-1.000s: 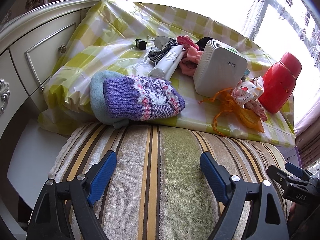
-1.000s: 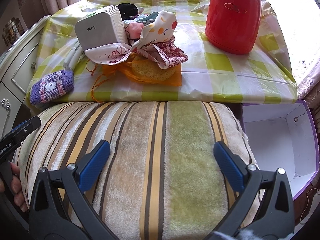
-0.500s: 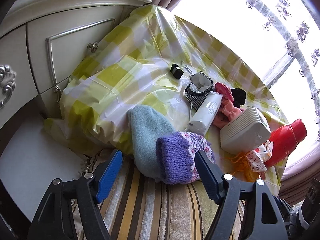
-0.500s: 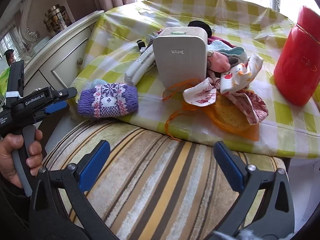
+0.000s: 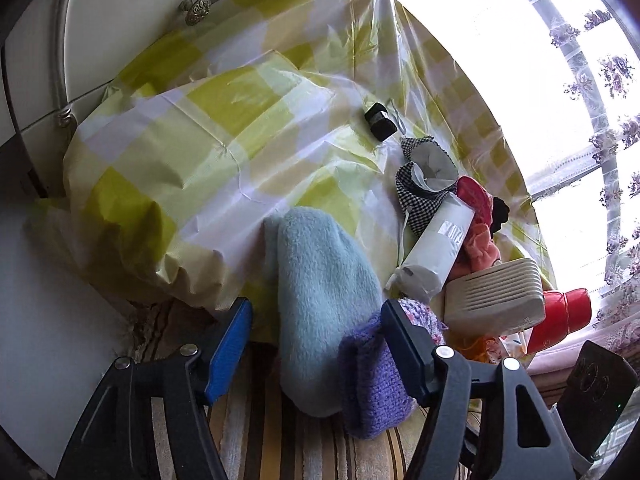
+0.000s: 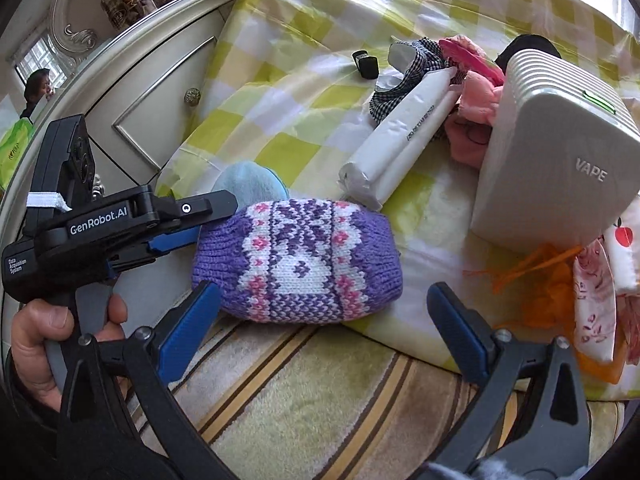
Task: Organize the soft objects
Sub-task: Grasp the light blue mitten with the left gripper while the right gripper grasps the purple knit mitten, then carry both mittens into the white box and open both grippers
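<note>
The purple knitted piece (image 6: 298, 260) has a white and pink pattern and ribbed ends, and is rolled into a plump bundle. It lies at the near edge of the yellow checked tablecloth (image 6: 280, 92), partly over the striped cushion (image 6: 304, 392). A light blue fleece piece (image 5: 320, 292) lies against its far side, touching it, and hangs over the same edge.

The left gripper (image 5: 316, 344) points down at both pieces. Its jaws are closing, with the blue fleece and the end of the purple bundle between them. Its right finger (image 5: 404, 352) lies against the purple knit; the left finger (image 5: 228, 344) stands clear of the fleece. No grip is made.

The right gripper (image 6: 324, 324) hovers over the cushion just in front of the purple bundle, fingers wide apart and nothing between them. A hand (image 6: 40, 344) holds the left gripper's handle.

Behind the bundle lies a white wrapped roll (image 6: 400, 140), near it but apart. Beyond that are a black-and-white checked cloth (image 6: 416, 68), pink fabric (image 6: 476, 116) and a small black block (image 6: 366, 65). A white ribbed box (image 6: 560, 152) marked VAPE stands to the right, with orange mesh (image 6: 536, 276) and printed cloths (image 6: 596, 300) at its foot. A red bottle (image 5: 560, 316) shows past the box. A white cabinet (image 6: 152, 92) flanks the table.
</note>
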### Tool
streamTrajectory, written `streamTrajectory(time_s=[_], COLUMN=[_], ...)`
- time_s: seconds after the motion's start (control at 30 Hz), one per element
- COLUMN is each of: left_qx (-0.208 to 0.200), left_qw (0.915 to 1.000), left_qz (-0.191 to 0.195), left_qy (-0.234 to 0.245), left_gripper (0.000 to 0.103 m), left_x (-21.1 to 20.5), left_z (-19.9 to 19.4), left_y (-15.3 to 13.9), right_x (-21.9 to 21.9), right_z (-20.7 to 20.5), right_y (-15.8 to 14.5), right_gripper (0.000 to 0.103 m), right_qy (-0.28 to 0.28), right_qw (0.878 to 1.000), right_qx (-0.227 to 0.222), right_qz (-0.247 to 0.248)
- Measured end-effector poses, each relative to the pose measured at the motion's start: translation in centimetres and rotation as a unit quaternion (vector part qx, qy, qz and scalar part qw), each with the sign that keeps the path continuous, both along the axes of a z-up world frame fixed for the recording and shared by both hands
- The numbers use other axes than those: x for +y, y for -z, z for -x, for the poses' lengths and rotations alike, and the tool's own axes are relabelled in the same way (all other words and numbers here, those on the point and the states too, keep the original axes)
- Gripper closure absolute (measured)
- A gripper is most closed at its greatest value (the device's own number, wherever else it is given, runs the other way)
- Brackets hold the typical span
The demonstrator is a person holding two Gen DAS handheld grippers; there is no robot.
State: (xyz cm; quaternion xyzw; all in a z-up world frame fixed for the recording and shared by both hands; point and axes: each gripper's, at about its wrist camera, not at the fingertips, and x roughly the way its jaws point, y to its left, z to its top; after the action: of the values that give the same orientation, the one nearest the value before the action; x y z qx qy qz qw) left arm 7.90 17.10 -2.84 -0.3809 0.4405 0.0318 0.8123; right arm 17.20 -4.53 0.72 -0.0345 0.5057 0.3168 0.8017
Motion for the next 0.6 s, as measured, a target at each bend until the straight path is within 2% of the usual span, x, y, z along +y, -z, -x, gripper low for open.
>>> streamTrajectory(time_s=[0.07,0.13,0.2,0.27,0.3,0.33,0.37,0.43,0.47,0.5,0.53,0.6], left_qx=[-0.002,-0.006,-0.009,-0.006,-0.006,-0.008,-0.010,-0.016,-0.019,-0.022,-0.025,-0.030], left_qw=[1.0000,0.9999,0.9991,0.9991,0.9991,0.9990,0.9990,0.9992,0.9992,0.9991,0.9991,0.9989], left_qz=[0.004,0.012,0.040,0.042,0.039,0.040,0.040,0.031,0.030,0.029,0.029,0.030], left_qy=[0.001,0.001,0.006,0.011,0.014,0.015,0.017,0.018,0.019,0.019,0.020,0.020], left_gripper=[0.038,0.046,0.056,0.059,0.064,0.068,0.074,0.083,0.089,0.093,0.095,0.095], left_x=[0.2,0.5,0.7,0.5,0.3,0.2,0.1,0.0,0.0,0.0,0.0,-0.1], left_z=[-0.3,-0.5,-0.7,-0.9,-1.0,-1.0,-0.9,-0.8,-0.8,-0.7,-0.6,-0.2], left_y=[0.1,0.2,0.6,0.8,0.8,0.8,0.8,0.3,0.1,-0.2,-0.4,-0.9], right_x=[0.7,1.3,1.8,2.1,2.2,2.3,2.4,2.3,2.3,2.1,2.0,1.5], right_z=[-0.7,-1.1,-1.6,-2.1,-2.2,-2.1,-1.9,-1.6,-1.4,-1.2,-1.0,-0.6], right_y=[0.6,1.1,1.5,2.0,2.2,2.2,2.1,1.6,1.5,1.4,1.2,0.9], right_gripper=[0.000,0.000,0.000,0.000,0.003,0.010,0.012,0.028,0.032,0.043,0.050,0.053], right_qy=[-0.005,-0.006,-0.008,-0.004,-0.005,-0.010,-0.014,-0.018,-0.021,-0.021,-0.022,-0.021], right_qw=[1.000,1.000,1.000,0.999,0.999,0.999,0.999,0.999,0.999,0.999,0.999,0.999], right_qx=[0.008,0.013,0.019,0.027,0.032,0.033,0.031,0.022,0.022,0.022,0.024,0.024], right_qz=[0.006,0.015,0.017,0.022,0.024,0.023,0.022,0.020,0.019,0.017,0.014,0.009])
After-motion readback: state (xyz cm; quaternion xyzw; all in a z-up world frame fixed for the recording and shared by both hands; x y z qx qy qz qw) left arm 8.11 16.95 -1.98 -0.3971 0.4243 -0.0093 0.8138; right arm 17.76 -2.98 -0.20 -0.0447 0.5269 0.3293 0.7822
